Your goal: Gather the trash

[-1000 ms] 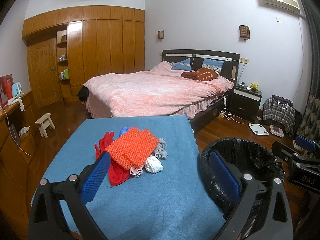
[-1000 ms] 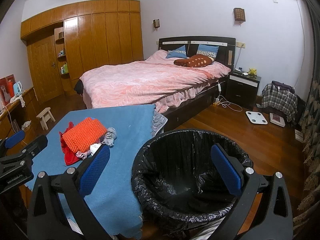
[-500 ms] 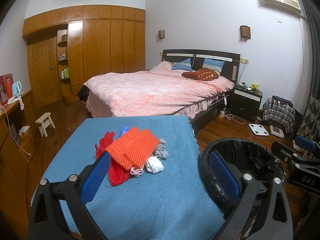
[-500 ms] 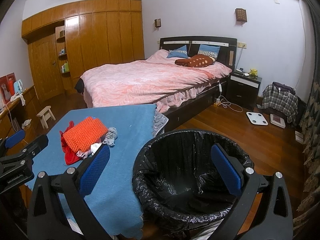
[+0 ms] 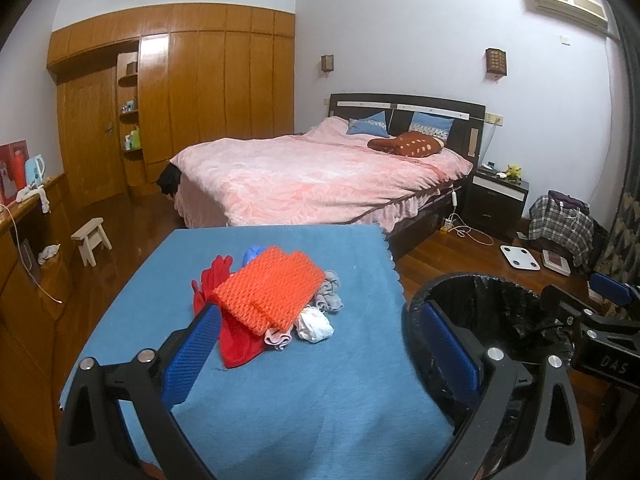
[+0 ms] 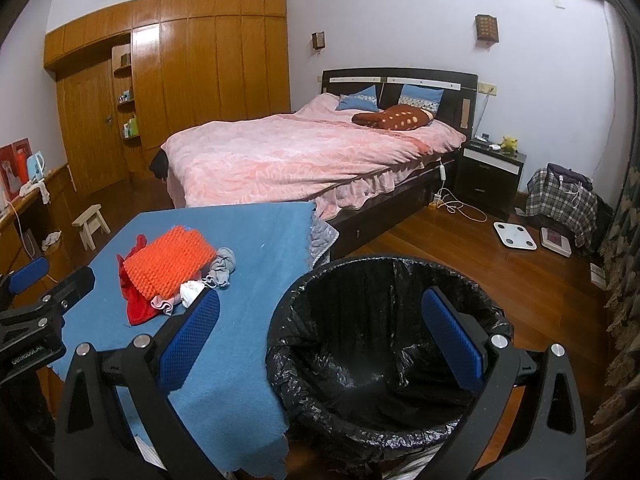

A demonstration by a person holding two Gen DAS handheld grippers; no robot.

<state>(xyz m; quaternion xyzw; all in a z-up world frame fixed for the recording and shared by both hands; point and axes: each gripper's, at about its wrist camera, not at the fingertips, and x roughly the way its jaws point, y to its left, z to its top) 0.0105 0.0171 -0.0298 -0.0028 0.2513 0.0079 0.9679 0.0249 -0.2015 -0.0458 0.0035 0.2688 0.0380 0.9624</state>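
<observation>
Both grippers are spread wide with nothing between the blue pads: the left gripper [image 5: 320, 354] hangs over the near part of the blue cloth-covered table [image 5: 280, 392], the right gripper [image 6: 320, 338] above the round bin lined with a black plastic bag [image 6: 360, 360]. The trash sits mid-table, left of the bin: an orange foam net sleeve [image 5: 270, 290] lying on a red cloth [image 5: 236, 342]. A crumpled white wad [image 5: 316, 326] and grey rags [image 5: 330, 292] touch its right side.

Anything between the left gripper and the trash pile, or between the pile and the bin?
Nothing visible. Bare blue cloth lies between the open left gripper and the trash pile. The lined bin stands open just off the table's right edge, path clear.
</observation>
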